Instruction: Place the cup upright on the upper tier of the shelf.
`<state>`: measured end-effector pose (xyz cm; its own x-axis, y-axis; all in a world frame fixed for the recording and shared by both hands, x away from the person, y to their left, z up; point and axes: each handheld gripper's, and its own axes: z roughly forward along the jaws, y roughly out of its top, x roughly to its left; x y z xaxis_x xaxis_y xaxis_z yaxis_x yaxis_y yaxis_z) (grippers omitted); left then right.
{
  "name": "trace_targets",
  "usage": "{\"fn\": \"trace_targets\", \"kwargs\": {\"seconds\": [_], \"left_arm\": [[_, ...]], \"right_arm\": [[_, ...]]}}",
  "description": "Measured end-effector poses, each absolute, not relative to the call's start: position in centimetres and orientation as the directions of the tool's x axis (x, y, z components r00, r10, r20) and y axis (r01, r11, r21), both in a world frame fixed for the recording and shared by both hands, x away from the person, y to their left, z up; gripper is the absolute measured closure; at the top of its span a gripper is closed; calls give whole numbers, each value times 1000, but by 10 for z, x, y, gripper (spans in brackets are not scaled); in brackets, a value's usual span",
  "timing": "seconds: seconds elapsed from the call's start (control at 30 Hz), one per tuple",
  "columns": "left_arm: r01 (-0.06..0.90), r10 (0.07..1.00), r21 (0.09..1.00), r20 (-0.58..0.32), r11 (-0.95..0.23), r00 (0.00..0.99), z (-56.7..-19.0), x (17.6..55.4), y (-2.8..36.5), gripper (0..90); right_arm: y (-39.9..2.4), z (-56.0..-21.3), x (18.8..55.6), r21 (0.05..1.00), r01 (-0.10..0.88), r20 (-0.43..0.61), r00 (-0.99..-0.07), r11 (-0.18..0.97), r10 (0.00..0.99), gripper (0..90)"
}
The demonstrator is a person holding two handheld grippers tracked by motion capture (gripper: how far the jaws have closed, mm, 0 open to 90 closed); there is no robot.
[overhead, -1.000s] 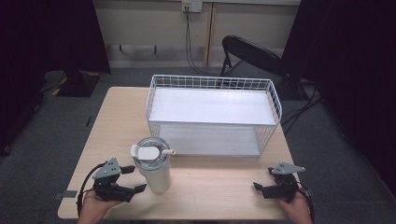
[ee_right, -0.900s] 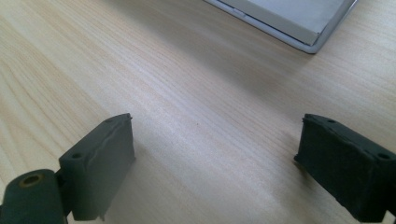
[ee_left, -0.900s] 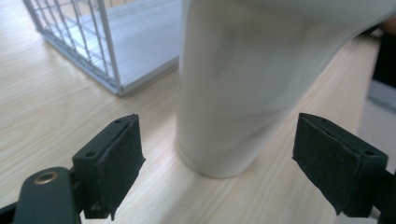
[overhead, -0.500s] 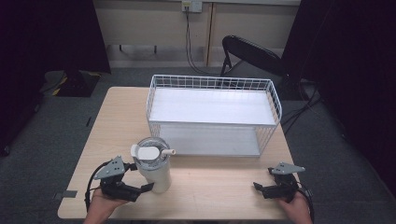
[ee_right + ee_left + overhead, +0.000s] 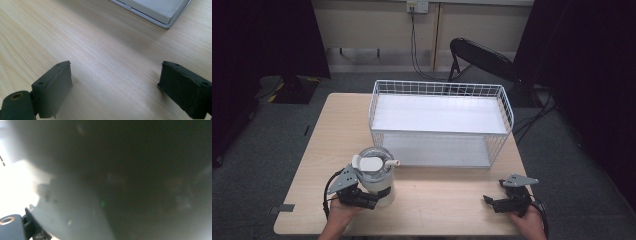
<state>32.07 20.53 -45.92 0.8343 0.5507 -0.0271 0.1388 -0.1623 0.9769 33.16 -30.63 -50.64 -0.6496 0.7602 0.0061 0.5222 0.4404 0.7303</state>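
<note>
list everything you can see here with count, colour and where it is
tumbler: 1, pale body with a clear lid and a white flap, front left of the table, against the left tool
wire basket: 1, white, two-tiered, middle to back of the table
table: 1, light wood, centre of the room
folding chair: 1, black, behind the table on the right
wall socket: 1, white, back wall, with a black cable hanging down
left tool: 1, black with a grey plate, front left, at the tumbler; grip unclear
right tool: 1, black with a grey plate, front right, jaws open over bare table
</note>
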Motion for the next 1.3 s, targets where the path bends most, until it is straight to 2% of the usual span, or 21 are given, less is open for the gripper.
{"fn": "trace_targets", "kwargs": {"seconds": [0.47, 0.83, 0.97, 1.17, 1.2, 1.3], "left_arm": [[86, 562, 983, 21, -164, 827, -455, 315, 200, 81], [113, 539, 990, -48, -87, 841, -423, 316, 183, 81], [118, 538, 988, -44, -104, 842, -414, 320, 179, 82], [171, 533, 980, -94, -97, 841, -404, 325, 172, 82], [162, 532, 980, -78, -114, 843, -402, 327, 172, 82], [192, 522, 978, -120, -85, 844, -398, 330, 166, 82]], "right_arm": [[-306, -506, 332, 731, 522, 6, -649, 440, 760, 100], [-306, -506, 332, 730, 522, 6, -651, 441, 759, 100], [-306, -506, 332, 730, 522, 6, -651, 441, 759, 100], [-306, -506, 332, 730, 522, 6, -650, 441, 760, 100], [-306, -506, 332, 730, 522, 6, -650, 441, 760, 100], [-306, -506, 332, 730, 522, 6, -651, 441, 759, 100]]}}
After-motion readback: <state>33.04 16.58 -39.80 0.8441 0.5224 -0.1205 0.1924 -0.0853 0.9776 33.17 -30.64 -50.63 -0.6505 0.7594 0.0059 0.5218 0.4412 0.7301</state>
